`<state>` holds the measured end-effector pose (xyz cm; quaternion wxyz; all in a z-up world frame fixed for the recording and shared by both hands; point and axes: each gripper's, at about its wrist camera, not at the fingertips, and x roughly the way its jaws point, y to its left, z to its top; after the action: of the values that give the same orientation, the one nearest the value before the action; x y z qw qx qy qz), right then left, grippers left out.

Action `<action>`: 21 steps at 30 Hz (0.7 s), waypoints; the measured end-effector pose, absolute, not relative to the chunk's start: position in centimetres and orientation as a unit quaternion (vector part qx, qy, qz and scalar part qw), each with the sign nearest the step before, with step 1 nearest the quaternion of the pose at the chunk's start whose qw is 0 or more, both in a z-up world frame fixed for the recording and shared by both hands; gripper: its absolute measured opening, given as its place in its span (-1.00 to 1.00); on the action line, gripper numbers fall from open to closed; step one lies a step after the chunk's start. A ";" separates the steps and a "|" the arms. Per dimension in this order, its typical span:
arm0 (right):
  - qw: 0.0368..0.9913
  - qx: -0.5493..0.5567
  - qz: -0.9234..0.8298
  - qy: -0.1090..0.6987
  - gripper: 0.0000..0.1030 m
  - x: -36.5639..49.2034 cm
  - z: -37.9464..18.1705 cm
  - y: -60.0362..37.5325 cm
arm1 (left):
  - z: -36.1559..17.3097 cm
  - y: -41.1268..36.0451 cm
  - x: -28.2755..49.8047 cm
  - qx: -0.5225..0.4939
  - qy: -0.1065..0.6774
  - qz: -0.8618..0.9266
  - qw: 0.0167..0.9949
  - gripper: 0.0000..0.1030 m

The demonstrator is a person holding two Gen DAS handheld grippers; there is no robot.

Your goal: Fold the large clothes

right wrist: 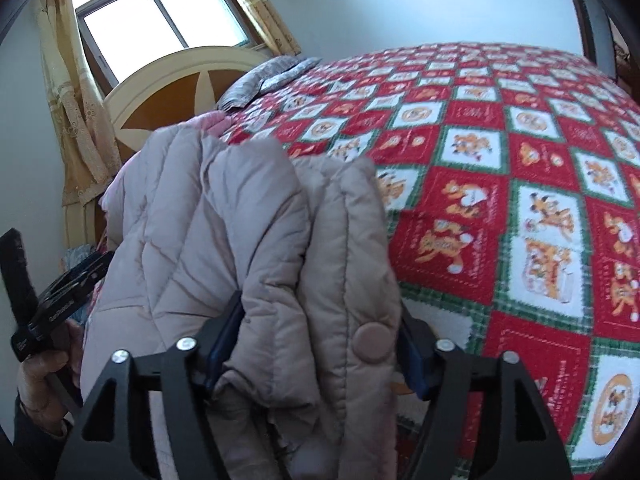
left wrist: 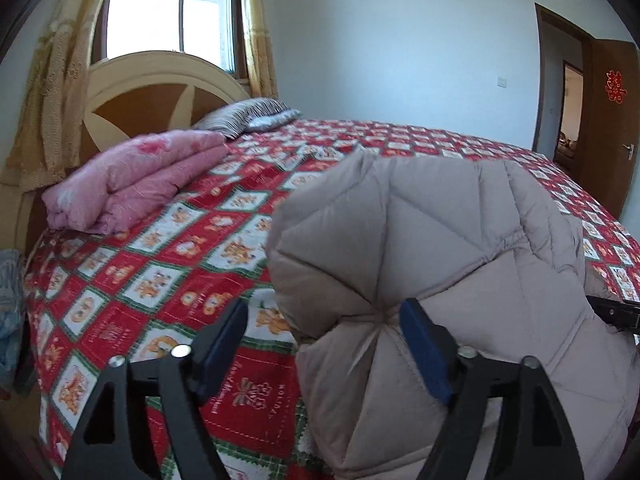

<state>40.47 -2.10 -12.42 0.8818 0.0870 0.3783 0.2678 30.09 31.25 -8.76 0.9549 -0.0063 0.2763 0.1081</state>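
The left gripper point(left wrist: 324, 344) stands with its two blue-padded fingers wide apart. The right finger pad point(left wrist: 426, 350) presses against the quilted beige coat point(left wrist: 440, 240), while the left pad point(left wrist: 224, 336) is clear of the fabric with the bedspread showing behind it, so this gripper is open and not clamping the coat. In this view the coat bulges up just past the fingers, filling the near right part of the scene above the bed.

The right gripper point(right wrist: 316, 344) has a thick bunch of the coat point(right wrist: 256, 216) between its fingers, with both blue pads pressed into the folds on either side; it is closed on the garment. A round snap button point(right wrist: 373, 345) sits on the fabric near the right pad. The coat hangs in folds over the near left part of this view, and the person's left hand point(right wrist: 44, 376) holds the other tool's handle at the left edge.

Beyond the coat lies the bed with a red, white and green checked bedspread point(left wrist: 168, 280). A folded pink quilt point(left wrist: 132, 176) rests at the far left near the headboard point(left wrist: 160, 92), with a grey striped pillow point(left wrist: 248, 114) beside it. A curtained window point(left wrist: 172, 8) is behind the headboard, and a brown door point(left wrist: 612, 128) stands open at the far right.
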 end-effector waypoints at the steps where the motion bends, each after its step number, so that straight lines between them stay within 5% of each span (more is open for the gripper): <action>1: 0.892 0.080 0.257 0.362 0.53 39.9 -11.7 -2.4 | -8.0 31.0 29.2 0.002 0.261 0.120 0.958 0.78; 11: 0.924 0.056 0.239 0.292 0.75 33.5 -6.4 -3.5 | -4.4 28.4 22.3 0.002 0.225 0.092 0.970 0.86; 21: 0.926 0.049 0.251 0.277 0.76 30.1 -5.8 -3.6 | -4.3 27.3 19.8 -0.001 0.221 0.085 0.972 0.86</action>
<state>30.14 -3.60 -5.80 0.9261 0.0486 0.2773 0.2511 19.78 27.26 -4.26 0.9715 -0.0007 0.2211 0.0849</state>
